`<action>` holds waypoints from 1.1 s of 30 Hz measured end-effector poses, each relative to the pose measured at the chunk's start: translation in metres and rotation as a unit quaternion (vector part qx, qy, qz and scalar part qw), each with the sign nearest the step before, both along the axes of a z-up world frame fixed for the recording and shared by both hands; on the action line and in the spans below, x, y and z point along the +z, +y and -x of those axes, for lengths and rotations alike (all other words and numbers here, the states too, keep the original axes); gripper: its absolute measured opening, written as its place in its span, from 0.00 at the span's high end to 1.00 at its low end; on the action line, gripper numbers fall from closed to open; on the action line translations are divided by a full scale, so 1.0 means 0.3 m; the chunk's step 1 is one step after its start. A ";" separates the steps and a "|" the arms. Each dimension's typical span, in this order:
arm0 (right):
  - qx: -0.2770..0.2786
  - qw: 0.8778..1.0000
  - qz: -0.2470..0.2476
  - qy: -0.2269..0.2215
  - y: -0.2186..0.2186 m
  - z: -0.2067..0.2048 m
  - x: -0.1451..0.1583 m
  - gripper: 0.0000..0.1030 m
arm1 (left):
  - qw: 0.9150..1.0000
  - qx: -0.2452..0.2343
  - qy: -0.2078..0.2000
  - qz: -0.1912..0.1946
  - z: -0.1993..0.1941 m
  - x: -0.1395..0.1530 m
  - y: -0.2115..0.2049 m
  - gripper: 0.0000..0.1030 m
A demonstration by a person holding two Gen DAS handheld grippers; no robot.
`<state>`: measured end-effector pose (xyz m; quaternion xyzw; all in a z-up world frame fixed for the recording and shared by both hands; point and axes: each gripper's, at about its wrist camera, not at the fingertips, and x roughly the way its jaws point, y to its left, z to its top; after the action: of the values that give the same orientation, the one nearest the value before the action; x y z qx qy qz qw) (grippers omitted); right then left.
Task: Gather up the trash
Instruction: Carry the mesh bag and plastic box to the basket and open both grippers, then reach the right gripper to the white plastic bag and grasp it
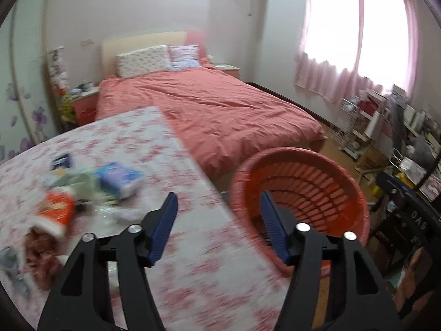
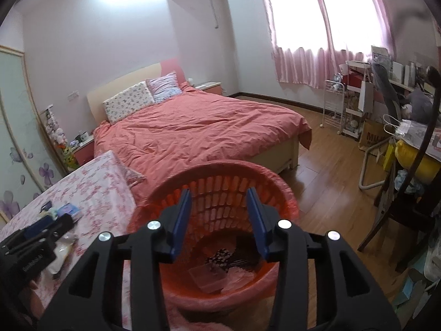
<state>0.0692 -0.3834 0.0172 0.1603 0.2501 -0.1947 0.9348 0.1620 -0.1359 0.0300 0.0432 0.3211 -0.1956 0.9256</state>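
The desk (image 1: 193, 275), covered with a pink-flowered cloth, carried a loose heap of litter on the side away from the basket: a blue-and-white packet (image 1: 120, 178), an orange wrapper (image 1: 56, 207), a small dark blue box (image 1: 62, 160), pale green crumpled paper (image 1: 80, 183), and reddish scraps (image 1: 41, 253) nearest the desk's front edge. Just beside the desk's right edge, the red plastic basket (image 2: 220, 176) stood on the wooden floor (image 2: 330, 182), holding a clear plastic tray (image 2: 206, 277) and dark patterned scraps (image 2: 220, 256).
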 end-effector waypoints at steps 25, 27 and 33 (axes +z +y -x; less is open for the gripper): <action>0.261 0.963 0.029 0.054 0.943 -0.228 -0.070 0.50 | 0.962 0.271 -0.011 -0.028 0.110 -0.084 0.974 0.25; 0.262 0.963 0.032 0.063 0.971 -0.263 -0.085 0.50 | 0.962 0.271 -0.014 -0.022 0.111 -0.089 0.988 0.25; 0.240 0.965 0.031 0.100 0.976 -0.328 -0.143 0.50 | 0.965 0.260 0.027 -0.002 0.089 -0.130 1.027 0.25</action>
<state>0.1675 -0.0906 -0.0259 0.0468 0.3671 0.0123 0.9289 0.1352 0.1721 -0.0089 -0.0446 0.3462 0.0512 0.9357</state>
